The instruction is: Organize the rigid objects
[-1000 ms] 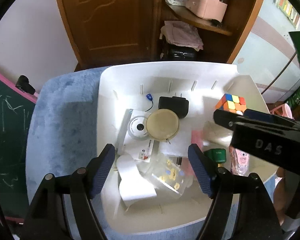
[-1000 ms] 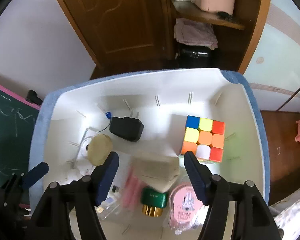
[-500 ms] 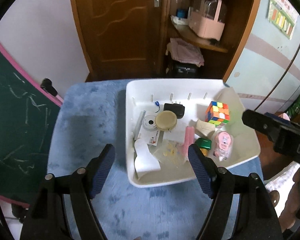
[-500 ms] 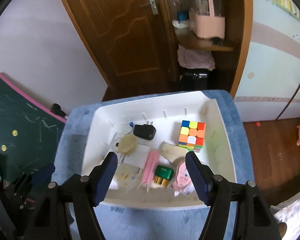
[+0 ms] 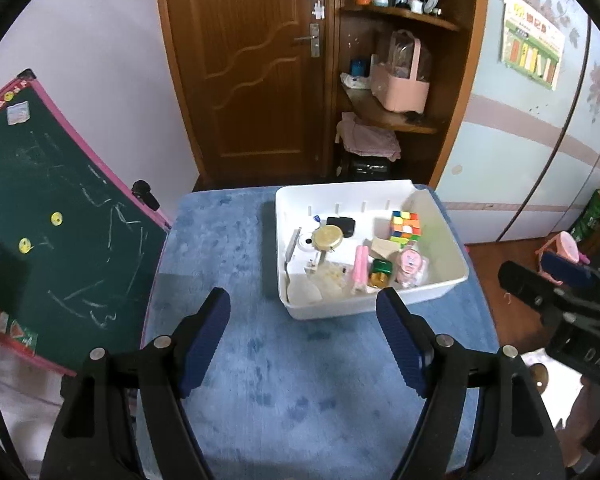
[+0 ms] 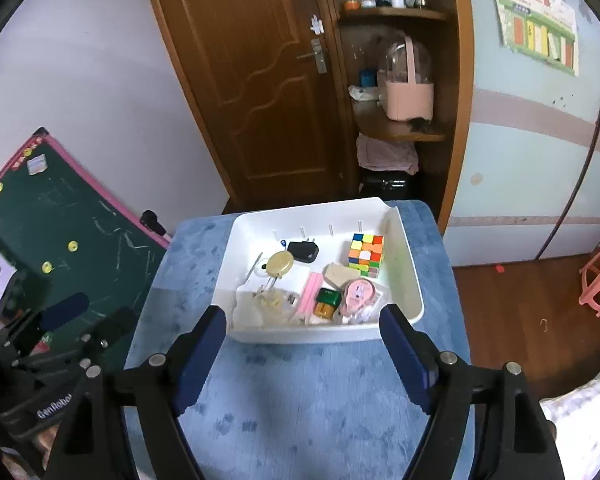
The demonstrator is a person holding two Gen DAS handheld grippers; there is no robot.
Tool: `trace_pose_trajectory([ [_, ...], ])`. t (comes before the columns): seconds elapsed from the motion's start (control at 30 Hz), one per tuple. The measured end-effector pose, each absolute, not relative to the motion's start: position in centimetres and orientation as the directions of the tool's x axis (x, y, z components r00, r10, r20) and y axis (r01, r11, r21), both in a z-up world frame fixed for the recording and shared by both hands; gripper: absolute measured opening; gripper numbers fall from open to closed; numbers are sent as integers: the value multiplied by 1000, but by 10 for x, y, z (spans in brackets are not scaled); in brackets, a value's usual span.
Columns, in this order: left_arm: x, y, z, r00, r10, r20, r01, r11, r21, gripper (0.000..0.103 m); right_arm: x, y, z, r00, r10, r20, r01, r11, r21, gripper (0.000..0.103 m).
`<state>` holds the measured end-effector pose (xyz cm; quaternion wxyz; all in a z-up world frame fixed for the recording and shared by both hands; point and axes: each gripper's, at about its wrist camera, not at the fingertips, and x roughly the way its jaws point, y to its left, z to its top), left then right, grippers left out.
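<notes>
Both grippers, L (image 5: 302, 334) & R (image 6: 302, 350), fingers wide apart, empty, above worktop (image 5: 260, 360). Items all in bin (image 6: 320, 334); could be pre-sort or done.

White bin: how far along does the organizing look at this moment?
Looks mostly done: the white bin on the blue mat holds the puzzle cube, black adapter, pink sticks and green box. Nothing is in hand: left gripper and right gripper are open and empty. No loose item shows on the mat.

A green chalkboard (image 5: 56, 216) leans beside the brown door (image 5: 256, 68).
</notes>
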<state>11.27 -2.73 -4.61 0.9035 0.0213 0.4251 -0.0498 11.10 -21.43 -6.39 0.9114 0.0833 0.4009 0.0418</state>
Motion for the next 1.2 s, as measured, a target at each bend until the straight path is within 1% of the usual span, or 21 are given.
trace_pose_trajectory([
  [0.2, 68, -25, -18, 663, -51, -747, 83, 997, 5, 79, 59, -216, -41, 698, 123, -705, 24, 981, 194, 81],
  [0.3, 51, -20, -10, 665, -57, -745, 70, 997, -14, 79, 41, -217, -36, 697, 119, -708, 37, 979, 201, 81],
  [0.47, 33, -20, -9, 657, -49, -753, 54, 998, -18, 79, 16, -216, -31, 697, 102, -710, 53, 980, 193, 81],
  [0.57, 22, -22, -8, 660, -19, -751, 36, 999, 7, 79, 3, -213, -29, 706, 85, -703, 56, 983, 176, 81],
  [0.7, 8, -23, -9, 655, -13, -756, 30, 1000, 9, 79, -11, -208, -25, 715, 66, -696, 60, 986, 155, 81],
  [1.2, -10, -21, -8, 663, 12, -748, 10, 1000, 25, 79, -31, -183, -25, 715, 62, -696, 22, 994, 111, 81],
])
